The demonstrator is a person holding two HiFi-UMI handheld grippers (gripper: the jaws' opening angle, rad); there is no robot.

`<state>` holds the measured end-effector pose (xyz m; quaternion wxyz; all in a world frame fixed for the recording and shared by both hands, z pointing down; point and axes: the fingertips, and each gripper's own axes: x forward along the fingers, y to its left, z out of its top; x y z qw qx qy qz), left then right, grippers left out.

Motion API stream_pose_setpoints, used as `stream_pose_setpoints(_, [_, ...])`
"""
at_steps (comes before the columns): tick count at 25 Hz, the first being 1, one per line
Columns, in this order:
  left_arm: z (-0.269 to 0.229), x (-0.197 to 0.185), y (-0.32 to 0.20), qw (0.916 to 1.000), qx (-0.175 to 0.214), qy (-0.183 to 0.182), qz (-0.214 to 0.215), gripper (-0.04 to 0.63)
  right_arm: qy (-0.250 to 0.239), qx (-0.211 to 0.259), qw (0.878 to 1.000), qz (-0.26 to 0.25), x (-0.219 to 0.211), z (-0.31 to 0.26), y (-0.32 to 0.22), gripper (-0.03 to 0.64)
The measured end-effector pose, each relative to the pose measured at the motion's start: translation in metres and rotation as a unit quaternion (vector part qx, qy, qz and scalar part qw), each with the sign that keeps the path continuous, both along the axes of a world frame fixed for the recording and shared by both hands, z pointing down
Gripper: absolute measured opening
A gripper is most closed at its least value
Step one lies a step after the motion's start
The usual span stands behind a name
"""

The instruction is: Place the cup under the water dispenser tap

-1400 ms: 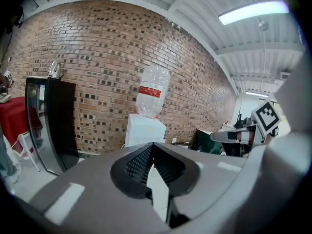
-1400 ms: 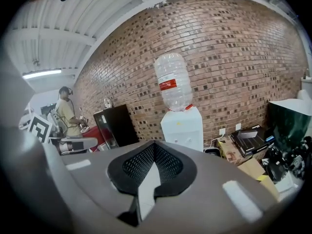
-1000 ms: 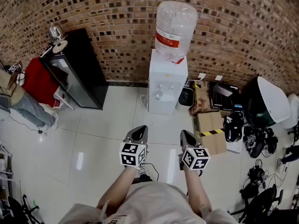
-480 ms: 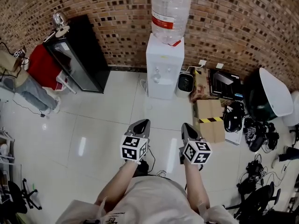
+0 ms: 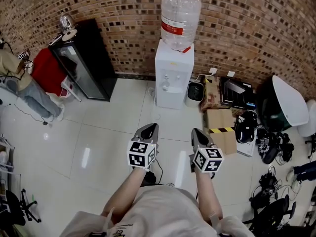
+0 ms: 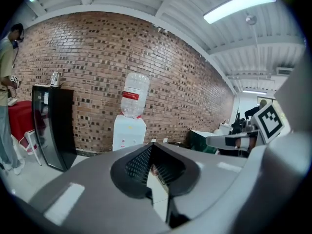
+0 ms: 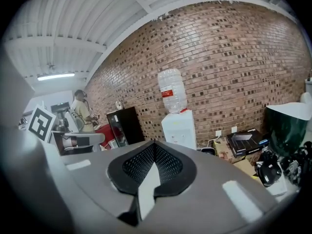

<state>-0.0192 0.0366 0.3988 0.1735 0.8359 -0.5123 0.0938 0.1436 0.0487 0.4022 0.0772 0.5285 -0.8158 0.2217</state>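
A white water dispenser [image 5: 173,78] with a clear bottle [image 5: 181,15] on top stands against the brick wall, some way in front of me. Both gripper views show it too, small and far off: dispenser [image 6: 129,132], dispenser [image 7: 179,127]. No cup shows in any view. My left gripper [image 5: 150,129] and right gripper [image 5: 197,133] are held side by side over the white tiled floor and point toward the dispenser. In their own views the left gripper [image 6: 152,146] and right gripper [image 7: 155,143] have their jaws together with nothing between them.
A black cabinet [image 5: 81,63] stands left of the dispenser, with a red piece of furniture [image 5: 42,75] and a person [image 5: 19,85] beyond it. To the right lie a small bin [image 5: 196,92], cardboard boxes [image 5: 220,130], a green tub [image 5: 282,105] and tangled gear [image 5: 261,144].
In the head view the dispenser has shrunk a little and shifted up the picture. Both grippers keep the same side-by-side pose and stay shut.
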Motion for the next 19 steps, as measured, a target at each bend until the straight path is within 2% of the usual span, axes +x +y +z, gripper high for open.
stream_pose_setpoints(19, [-0.002, -0.01, -0.022, 1.0, 0.003, 0.001, 0.005, 0.012, 0.002, 0.004, 1.0, 0.002, -0.015, -0.006, -0.018, 0.0])
